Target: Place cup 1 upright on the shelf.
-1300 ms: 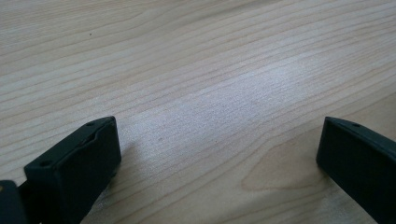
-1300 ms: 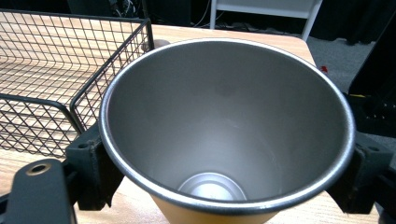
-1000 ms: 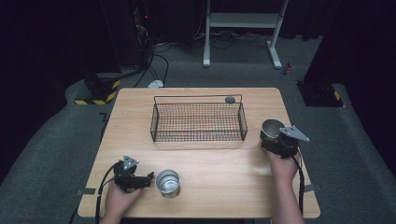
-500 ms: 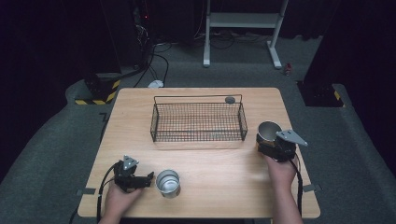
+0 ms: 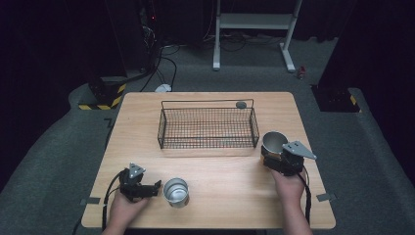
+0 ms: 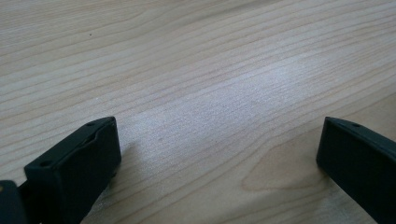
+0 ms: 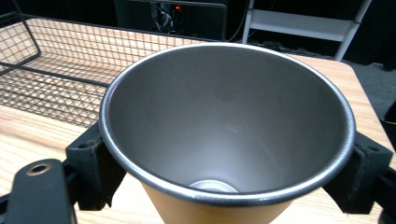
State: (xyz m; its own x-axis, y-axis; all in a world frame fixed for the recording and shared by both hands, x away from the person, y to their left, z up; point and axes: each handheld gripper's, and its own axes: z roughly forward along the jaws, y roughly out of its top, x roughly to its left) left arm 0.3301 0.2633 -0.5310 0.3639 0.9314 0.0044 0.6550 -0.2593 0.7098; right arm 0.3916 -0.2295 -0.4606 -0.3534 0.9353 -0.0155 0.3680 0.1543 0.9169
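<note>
My right gripper (image 5: 273, 153) is shut on a metal cup (image 5: 274, 142) with a tan outside, held upright just right of the black wire basket (image 5: 208, 145). In the right gripper view the cup (image 7: 224, 121) sits between both jaws, its empty inside facing the camera, with the basket (image 7: 51, 70) behind it to the left. My left gripper (image 5: 155, 187) rests open on the table near the front left edge. A second, silver metal cup (image 5: 175, 192) stands just to its right. In the left gripper view the left gripper (image 6: 217, 154) has only bare wood between its spread jaws.
The wooden table (image 5: 230, 196) has bare wood in front of the basket. A small dark round object (image 5: 241, 104) lies behind the basket's far right corner. A white metal stand (image 5: 254, 29) and cables sit on the floor beyond the table.
My right gripper has carried the tan cup left, closer to the basket's right end. The left gripper and the silver cup have stayed put.
</note>
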